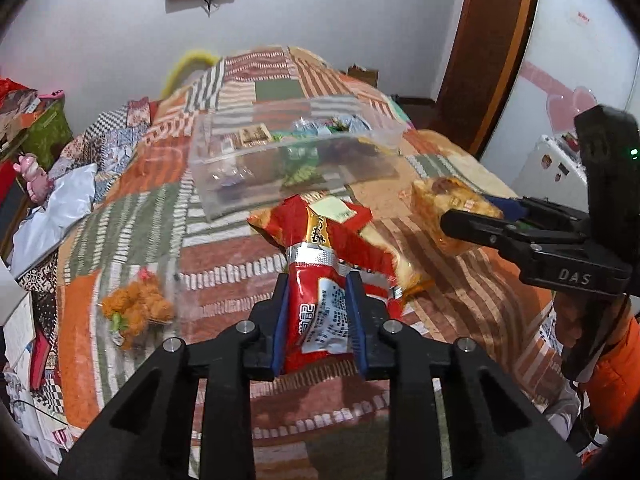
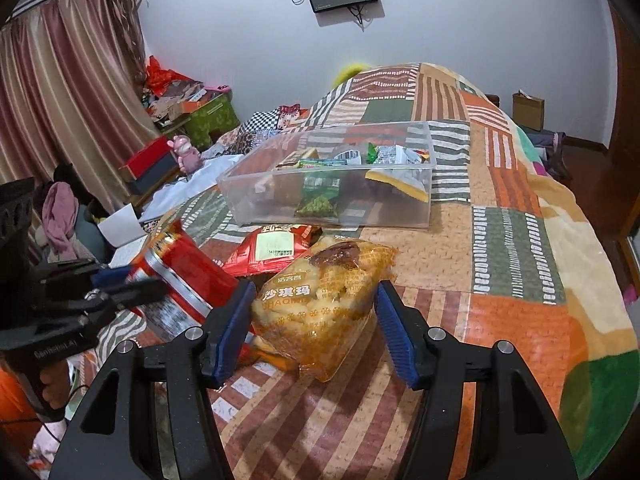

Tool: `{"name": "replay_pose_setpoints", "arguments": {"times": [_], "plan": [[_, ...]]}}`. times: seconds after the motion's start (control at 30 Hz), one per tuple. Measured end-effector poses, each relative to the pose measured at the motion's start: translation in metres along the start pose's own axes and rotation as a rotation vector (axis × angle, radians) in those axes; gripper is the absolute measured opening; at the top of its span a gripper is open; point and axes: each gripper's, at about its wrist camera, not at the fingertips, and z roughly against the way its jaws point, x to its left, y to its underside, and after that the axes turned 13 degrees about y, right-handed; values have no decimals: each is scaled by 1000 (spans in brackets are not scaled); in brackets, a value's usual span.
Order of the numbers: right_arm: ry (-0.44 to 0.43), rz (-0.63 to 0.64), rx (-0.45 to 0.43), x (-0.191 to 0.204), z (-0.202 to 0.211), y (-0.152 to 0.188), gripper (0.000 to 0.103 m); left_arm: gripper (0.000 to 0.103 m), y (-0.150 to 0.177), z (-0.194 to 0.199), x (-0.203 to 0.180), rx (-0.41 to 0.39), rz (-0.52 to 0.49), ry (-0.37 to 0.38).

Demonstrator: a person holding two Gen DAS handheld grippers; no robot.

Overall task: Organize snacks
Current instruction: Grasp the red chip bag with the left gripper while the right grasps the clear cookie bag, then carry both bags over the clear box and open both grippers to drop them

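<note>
My left gripper (image 1: 318,296) is shut on a red snack packet (image 1: 320,280) and holds it above the patchwork bed cover; the packet also shows in the right wrist view (image 2: 176,272). My right gripper (image 2: 314,308) sits around a yellow Shaqima cake packet (image 2: 320,300), with the blue pads against its sides; this packet shows at right in the left wrist view (image 1: 448,200). A clear plastic bin (image 1: 288,160) with several snacks inside lies ahead on the bed (image 2: 332,176). Another red packet (image 2: 276,250) lies between the bin and the grippers.
An orange snack bag (image 1: 138,308) lies on the bed at left. The bed drops off to a cluttered floor at left, with boxes (image 2: 152,164) and a pink toy (image 2: 186,152). A brown door frame (image 1: 492,40) stands at right.
</note>
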Motion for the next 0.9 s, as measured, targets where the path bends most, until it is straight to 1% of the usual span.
{"name": "replay_pose_setpoints", "arguments": {"times": [0.07, 0.17, 0.2, 0.27, 0.43, 0.57, 0.9], "plan": [[-2, 3, 4, 0, -1, 1, 58, 30, 0, -10, 1, 37, 13, 23], [-3, 2, 12, -1, -3, 3, 58, 31, 2, -19, 3, 47, 31, 39], [-4, 2, 14, -1, -4, 3, 58, 30, 3, -19, 4, 41, 34, 45], [-2, -1, 14, -3, -4, 3, 57, 24, 1, -15, 4, 19, 36, 56], [4, -11, 4, -8, -1, -3, 55, 16, -7, -1, -3, -27, 6, 39], [6, -6, -7, -7, 0, -9, 54, 13, -15, 7, -4, -50, -6, 19], [8, -9, -25, -7, 0, -21, 53, 9, -42, 26, 4, -117, -3, 4]]}}
